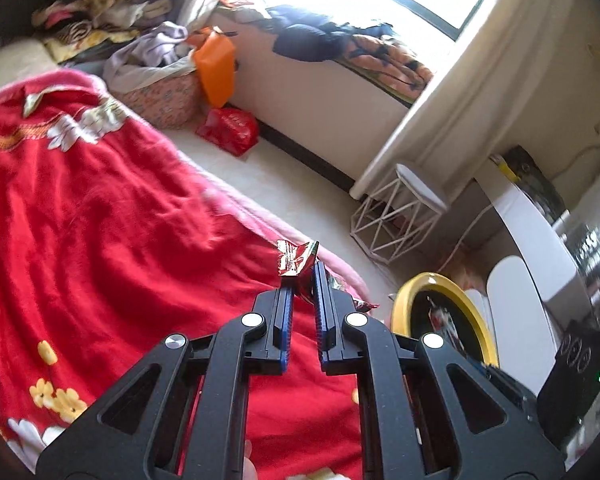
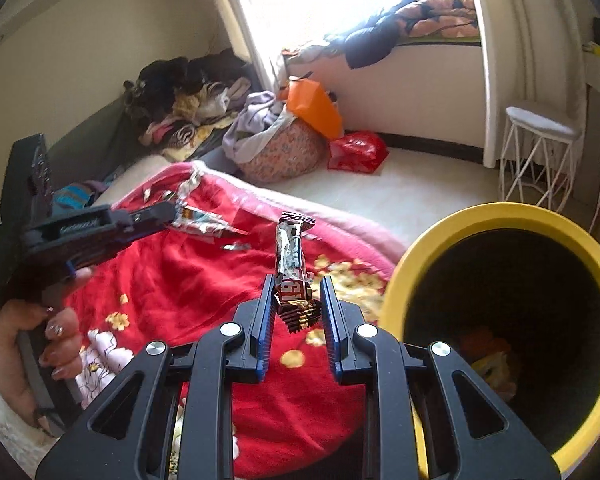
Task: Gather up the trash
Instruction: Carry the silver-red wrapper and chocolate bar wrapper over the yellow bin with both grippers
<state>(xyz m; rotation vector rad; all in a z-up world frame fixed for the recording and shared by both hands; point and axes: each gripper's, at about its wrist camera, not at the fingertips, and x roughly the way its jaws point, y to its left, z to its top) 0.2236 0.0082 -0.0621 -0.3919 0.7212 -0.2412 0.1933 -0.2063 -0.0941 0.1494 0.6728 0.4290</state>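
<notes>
My left gripper (image 1: 303, 280) is shut on a crumpled red and silver snack wrapper (image 1: 297, 261), lifted above the red flowered blanket (image 1: 100, 220). From the right wrist view the left gripper (image 2: 171, 211) shows at the left, a hand (image 2: 56, 332) around its handle and the wrapper (image 2: 204, 222) at its tip. My right gripper (image 2: 298, 290) is shut on a brown and silver candy bar wrapper (image 2: 291, 264), which stands upright over the blanket (image 2: 204, 288). A yellow bin (image 2: 416, 248) with a dark inside stands close on the right; its rim (image 1: 440, 285) also shows beside the bed.
A small silver scrap (image 2: 236, 246) lies on the blanket. A white wire stool (image 2: 536, 148) stands by the curtain. On the floor sit a laundry basket (image 2: 280, 152), an orange bag (image 2: 316, 110) and a red bag (image 2: 356, 151). Clothes cover the window seat (image 1: 340, 36).
</notes>
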